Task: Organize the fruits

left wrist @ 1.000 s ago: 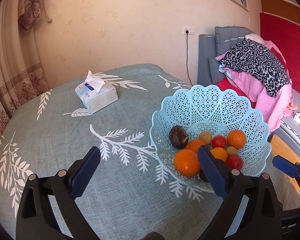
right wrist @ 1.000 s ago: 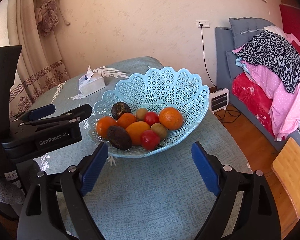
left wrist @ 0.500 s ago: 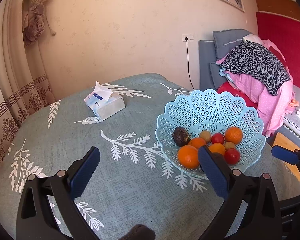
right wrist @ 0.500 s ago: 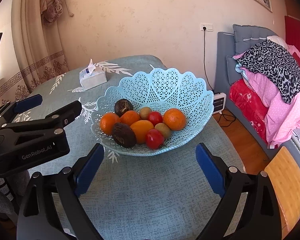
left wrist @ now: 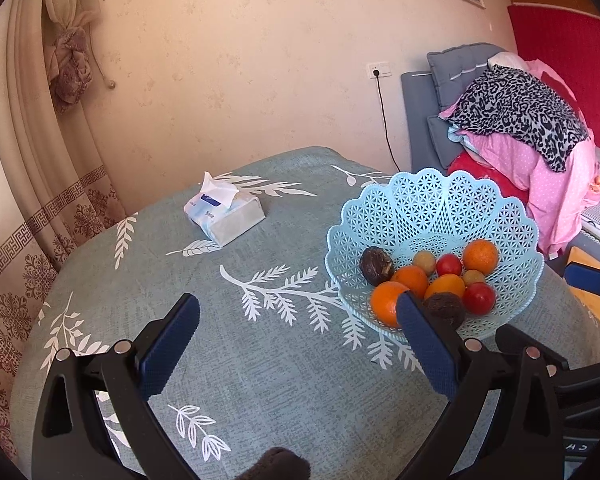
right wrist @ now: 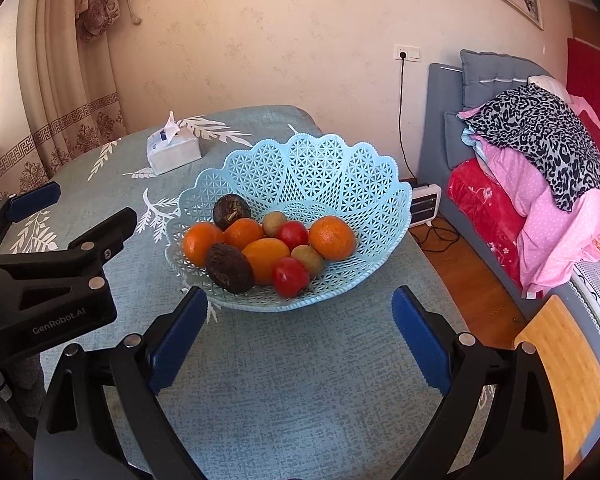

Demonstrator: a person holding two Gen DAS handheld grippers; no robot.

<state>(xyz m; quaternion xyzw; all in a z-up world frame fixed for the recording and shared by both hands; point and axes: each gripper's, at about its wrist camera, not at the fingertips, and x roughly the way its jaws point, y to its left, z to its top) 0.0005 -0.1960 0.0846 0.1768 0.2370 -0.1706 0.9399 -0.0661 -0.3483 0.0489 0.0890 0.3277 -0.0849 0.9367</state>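
Pale-blue lattice plastic, the basket [right wrist: 300, 168] sits on the leaf-print tablecloth [right wrist: 308, 380] holding all the fruit: four oranges [right wrist: 332, 238], two red tomatoes [right wrist: 290, 276], two greenish-brown kiwis [right wrist: 307, 258] and two dark wrinkled fruits [right wrist: 230, 268] (ten pieces, nothing outside it). Over the last second both tools have drawn back and risen from the basket, which suggests the sorting is finished. Nearer than the basket, the right gripper [right wrist: 296, 336] and, left of the basket, the left gripper [left wrist: 298, 340] hang released and empty; one tissue pack [left wrist: 225, 216] lies beyond it.

left gripper [left wrist: 298, 330] spread empty above tablecloth [left wrist: 260, 360]; fruit basket [left wrist: 436, 216] right, perhaps ten fruits.
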